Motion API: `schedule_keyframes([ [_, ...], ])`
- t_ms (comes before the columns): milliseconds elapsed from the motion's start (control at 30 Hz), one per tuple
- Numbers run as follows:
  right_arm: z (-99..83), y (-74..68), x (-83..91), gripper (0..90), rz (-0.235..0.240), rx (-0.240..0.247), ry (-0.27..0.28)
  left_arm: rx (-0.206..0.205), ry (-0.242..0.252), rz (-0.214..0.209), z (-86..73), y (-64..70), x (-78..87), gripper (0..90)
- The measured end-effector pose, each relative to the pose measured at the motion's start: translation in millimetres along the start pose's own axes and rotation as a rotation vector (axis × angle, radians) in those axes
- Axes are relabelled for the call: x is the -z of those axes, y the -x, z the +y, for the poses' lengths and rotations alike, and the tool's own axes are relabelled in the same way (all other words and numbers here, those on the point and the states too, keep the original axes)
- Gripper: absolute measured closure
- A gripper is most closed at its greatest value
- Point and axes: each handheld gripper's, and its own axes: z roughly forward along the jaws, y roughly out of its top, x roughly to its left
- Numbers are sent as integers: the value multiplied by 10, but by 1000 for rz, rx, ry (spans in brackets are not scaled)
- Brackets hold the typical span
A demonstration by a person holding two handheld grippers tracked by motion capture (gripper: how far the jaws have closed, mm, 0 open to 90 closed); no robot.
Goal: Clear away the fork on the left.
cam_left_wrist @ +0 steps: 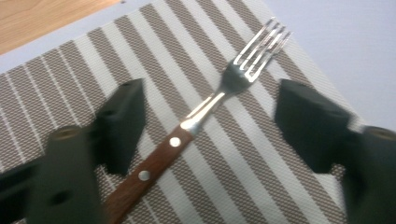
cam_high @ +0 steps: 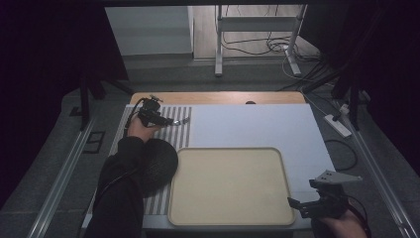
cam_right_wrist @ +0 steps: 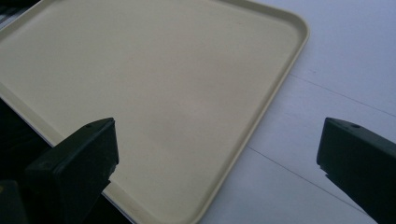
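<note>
A fork point(cam_left_wrist: 201, 114) with a wooden riveted handle and steel tines lies on a striped placemat point(cam_left_wrist: 261, 154). My left gripper point(cam_left_wrist: 210, 126) hovers over it, open, one jaw on each side of the neck, not touching it. From above, the left gripper point(cam_high: 171, 120) sits at the mat's far end, the fork's tines point(cam_high: 184, 120) just past it. My right gripper point(cam_high: 297, 204) is open at the near right corner of a beige tray point(cam_high: 228, 218). Its own camera looks across the bare tray point(cam_right_wrist: 154, 88), jaws wide apart.
A dark round bowl-like object point(cam_high: 158, 163) rests on the striped mat point(cam_high: 179, 134) beside the tray's left edge, partly under the left sleeve. A white sheet point(cam_high: 257, 124) covers the table beyond the tray. A power strip point(cam_high: 338, 125) lies off the right edge.
</note>
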Motion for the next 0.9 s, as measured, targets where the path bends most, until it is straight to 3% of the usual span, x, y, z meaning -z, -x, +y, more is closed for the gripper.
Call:
schedule_keyframes([
  [33,0,0,0,0,0,0,0,6,-5,-12,1,-20,-9,127],
  [200,0,1,1,0,1,0,0,37,-47,-3,17,-104,-65,0],
  [367,-1,2,2,0,1,0,2,52,-77,-13,12,-191,-149,0],
  [533,-2,5,4,0,3,0,3,14,-148,27,-26,-210,-276,31],
  [600,-2,5,6,0,2,0,3,-5,-179,30,-57,-209,-316,85],
  [633,-2,5,6,0,3,1,3,-39,-176,43,-71,-188,-312,111],
  [700,-2,4,6,0,4,2,1,-45,-168,41,-87,-177,-290,199],
  [733,-2,4,6,0,4,2,1,-57,-169,33,-94,-174,-266,199],
  [767,-2,3,4,0,6,2,2,-71,-171,32,-101,-160,-240,263],
  [800,-3,0,2,0,5,5,2,-81,-177,28,-106,-150,-218,396],
  [900,-3,-3,1,0,5,8,1,-113,-190,7,-126,-121,-170,583],
])
